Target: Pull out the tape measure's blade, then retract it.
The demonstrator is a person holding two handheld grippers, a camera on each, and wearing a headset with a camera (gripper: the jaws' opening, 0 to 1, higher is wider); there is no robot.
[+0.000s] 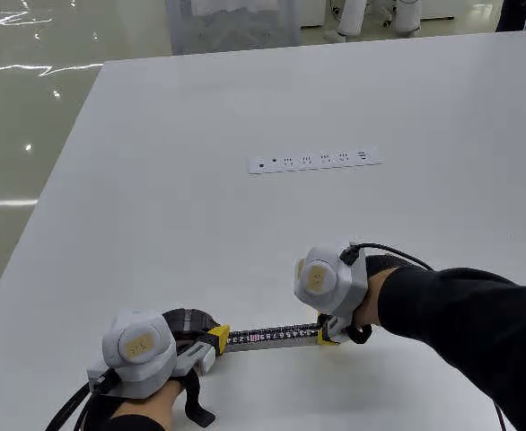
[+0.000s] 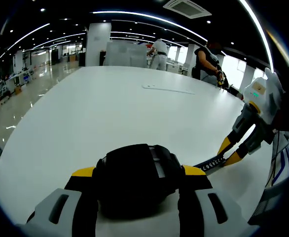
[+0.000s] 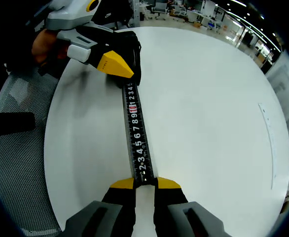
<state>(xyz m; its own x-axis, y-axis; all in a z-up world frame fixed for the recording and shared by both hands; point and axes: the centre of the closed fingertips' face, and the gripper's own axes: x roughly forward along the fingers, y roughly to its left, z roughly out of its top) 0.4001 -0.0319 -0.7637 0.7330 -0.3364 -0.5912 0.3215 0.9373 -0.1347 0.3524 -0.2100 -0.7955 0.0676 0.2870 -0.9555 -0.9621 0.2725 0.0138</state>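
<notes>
The left gripper (image 2: 138, 171) holds the case (image 2: 134, 192) with closed fingers; it looks rigid and hefty. The right gripper (image 3: 144, 183) pinches the blade (image 3: 136, 133) by its tip, which is thin, springy and probably slippery.

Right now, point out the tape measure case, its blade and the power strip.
tape measure case (image 2: 134, 177), left gripper view, middle of its black body.
blade (image 3: 136, 133), right gripper view, numbered face midway along.
power strip (image 1: 315, 160), head view, centre of its white top.

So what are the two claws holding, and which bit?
The left claw grips the tape measure around its case; the right claw pinches the blade at its tip.
</notes>
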